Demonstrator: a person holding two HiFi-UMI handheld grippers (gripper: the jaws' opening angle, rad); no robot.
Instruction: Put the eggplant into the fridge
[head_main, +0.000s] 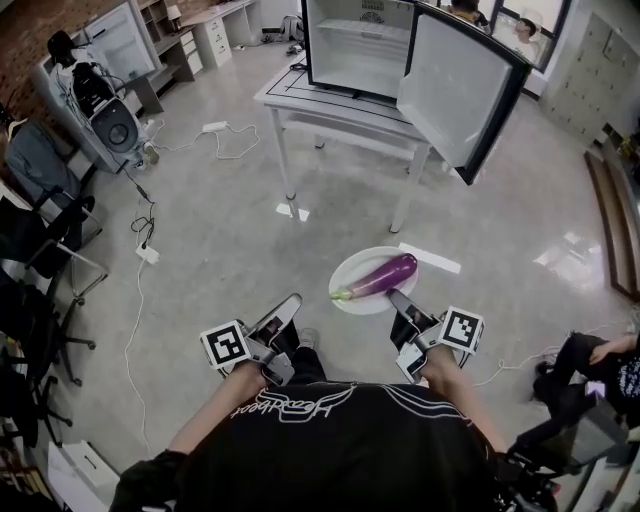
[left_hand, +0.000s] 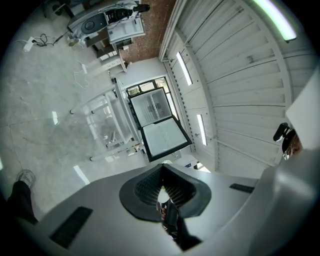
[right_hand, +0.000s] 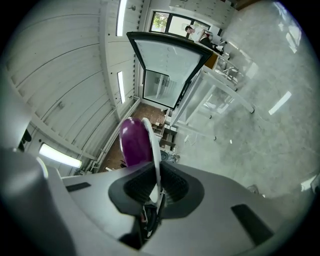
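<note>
Overhead, your right gripper (head_main: 397, 297) clamps the near rim of the round white plate (head_main: 365, 260). The long purple eggplant (head_main: 385, 275) lies across the plate. Your left gripper (head_main: 292, 300) sits beside it, apart from the plate. The open black-framed mini fridge (head_main: 360, 50) stands on the white table (head_main: 300, 100) ahead.

Left gripper view: jaws together, nothing held.

Right gripper view: jaws pinched on the plate edge, eggplant just beyond.

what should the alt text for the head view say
A person's right gripper grips the rim of a white plate carrying a purple eggplant, held out over a grey floor. Ahead, a small fridge stands with its door open on a white table. The left gripper is shut and empty.
</note>
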